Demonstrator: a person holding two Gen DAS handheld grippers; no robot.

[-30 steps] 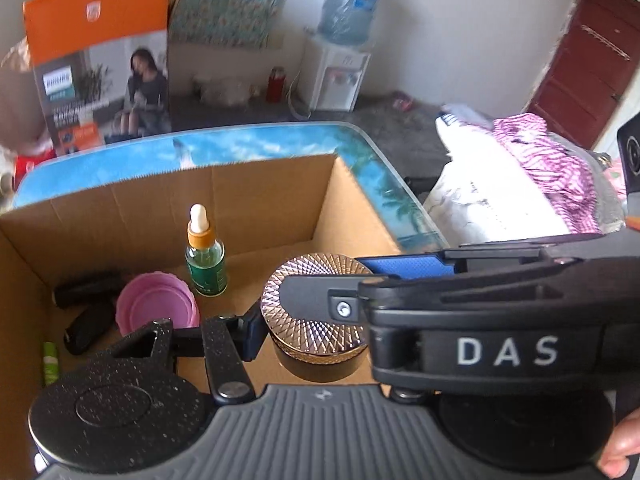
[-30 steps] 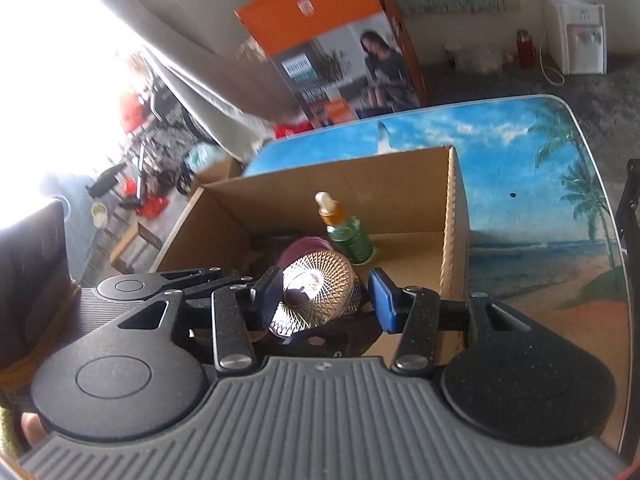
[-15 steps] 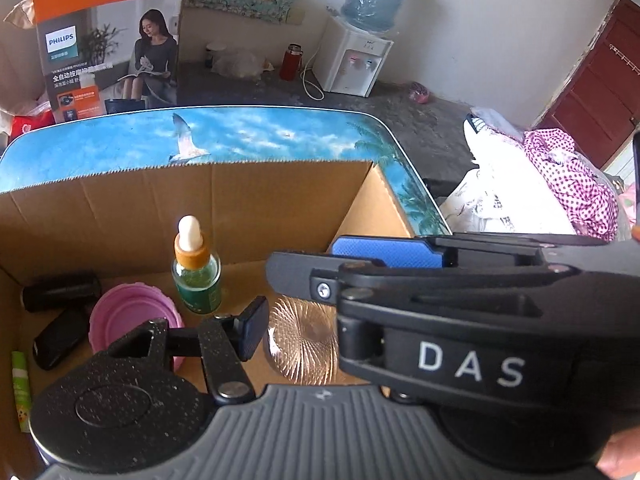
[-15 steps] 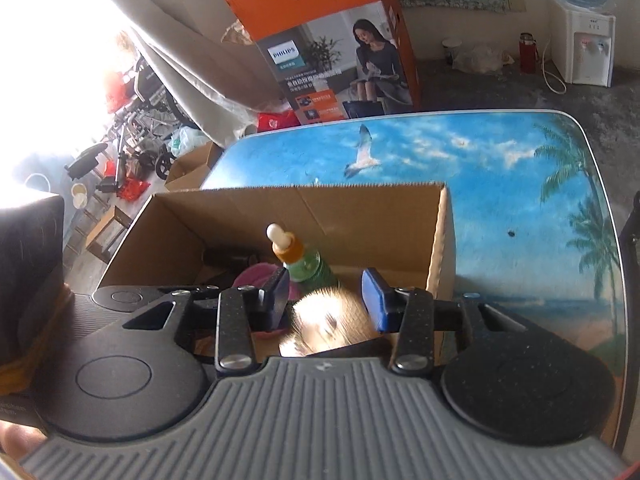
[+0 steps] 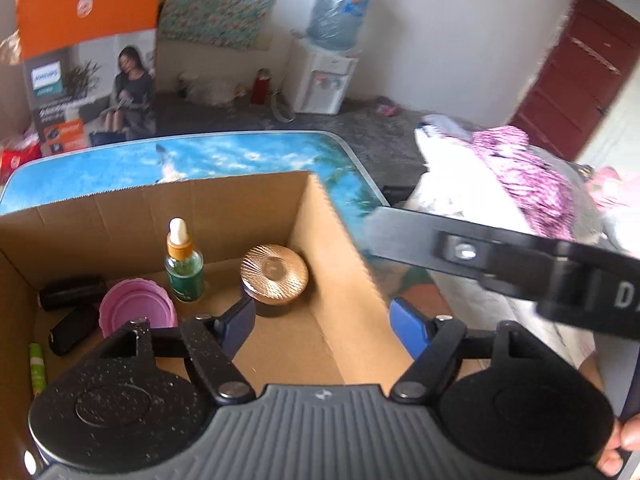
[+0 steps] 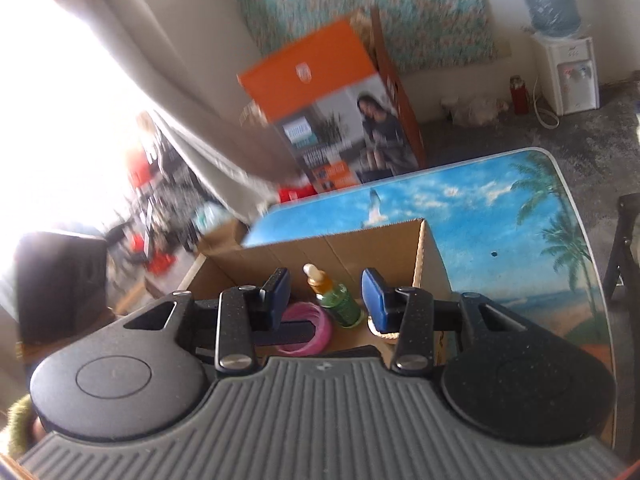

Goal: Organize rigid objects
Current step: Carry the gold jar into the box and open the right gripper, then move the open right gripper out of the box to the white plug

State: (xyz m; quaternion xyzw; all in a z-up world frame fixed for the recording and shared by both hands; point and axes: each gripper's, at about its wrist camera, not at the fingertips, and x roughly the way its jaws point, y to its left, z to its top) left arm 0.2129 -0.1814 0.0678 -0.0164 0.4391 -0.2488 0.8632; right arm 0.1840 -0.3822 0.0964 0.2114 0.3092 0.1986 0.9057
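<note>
Copper-lidded jar (image 5: 274, 273) upright in cardboard box (image 5: 340, 240), lid up. Left gripper (image 5: 324, 322) fingers just opened wide, empty; right gripper (image 6: 325, 300) fingers apart, empty.

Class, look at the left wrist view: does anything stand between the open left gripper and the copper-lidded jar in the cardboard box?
Nothing visible does. The left gripper is open above the cardboard box, and the copper-lidded jar sits just beyond its left finger.

Bare floor in cardboard box (image 5: 224, 208) front right, behind gold-lidded jar (image 5: 274, 273), dropper bottle (image 5: 183, 268).
</note>
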